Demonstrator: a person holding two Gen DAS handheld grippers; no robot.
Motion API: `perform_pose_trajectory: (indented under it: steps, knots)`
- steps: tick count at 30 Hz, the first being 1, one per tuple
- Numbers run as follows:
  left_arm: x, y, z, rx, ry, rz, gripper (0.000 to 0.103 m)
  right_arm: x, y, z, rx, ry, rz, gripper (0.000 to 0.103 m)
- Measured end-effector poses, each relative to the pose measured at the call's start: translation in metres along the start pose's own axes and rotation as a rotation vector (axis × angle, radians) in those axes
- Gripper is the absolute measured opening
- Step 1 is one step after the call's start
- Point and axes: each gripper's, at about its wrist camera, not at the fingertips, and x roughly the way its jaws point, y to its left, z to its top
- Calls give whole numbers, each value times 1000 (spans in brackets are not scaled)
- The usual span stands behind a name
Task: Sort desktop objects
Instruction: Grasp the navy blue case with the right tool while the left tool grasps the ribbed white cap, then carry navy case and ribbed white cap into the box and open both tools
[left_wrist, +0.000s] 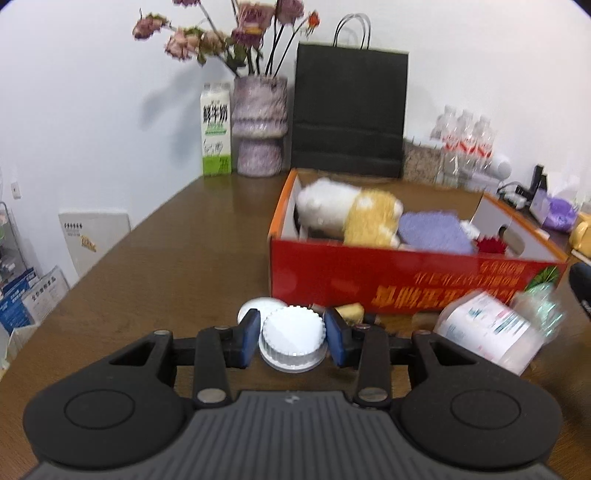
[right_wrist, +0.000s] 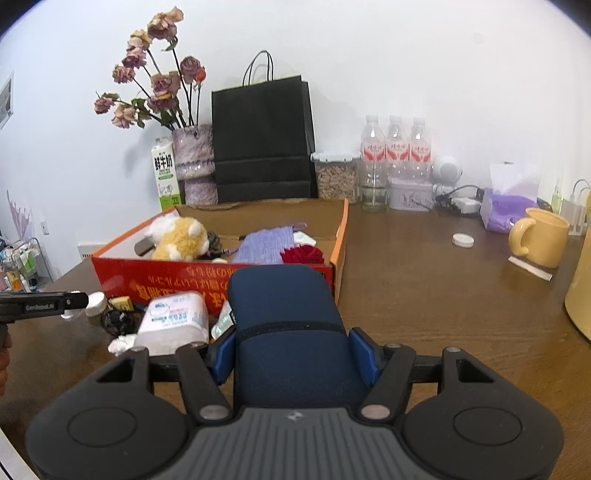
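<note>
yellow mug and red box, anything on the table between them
In the right wrist view, only a small white round disc lies on the bare table between the yellow mug and the red box.

plush toy (right_wrist: 180, 236) in box (right_wrist: 218, 281), bag (right_wrist: 263, 142) behind

Both views sit low over the table (left_wrist: 166, 258), each looking forward along its gripper toward the back wall. The left one faces the red box (left_wrist: 406, 280) from its near left corner, close in. The right one looks from further right. Both share the box, black bag (right_wrist: 262, 140) and vase (right_wrist: 194, 162).
</note>
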Motion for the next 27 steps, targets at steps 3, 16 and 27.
perform_pose_trajectory:
  steps: [3, 16, 27]
  knots:
    - [-6, -4, 10, 1, -31, -22, 39, -2, 2, 8, -5, -20, 1, 62]
    - [7, -65, 74, 34, -157, -147, 39, 21, 27, 70, -24, -131, 70, 62]
    - [65, -93, 110, 17, -162, -145, 39, 93, 32, 117, -6, -137, 68, 62]
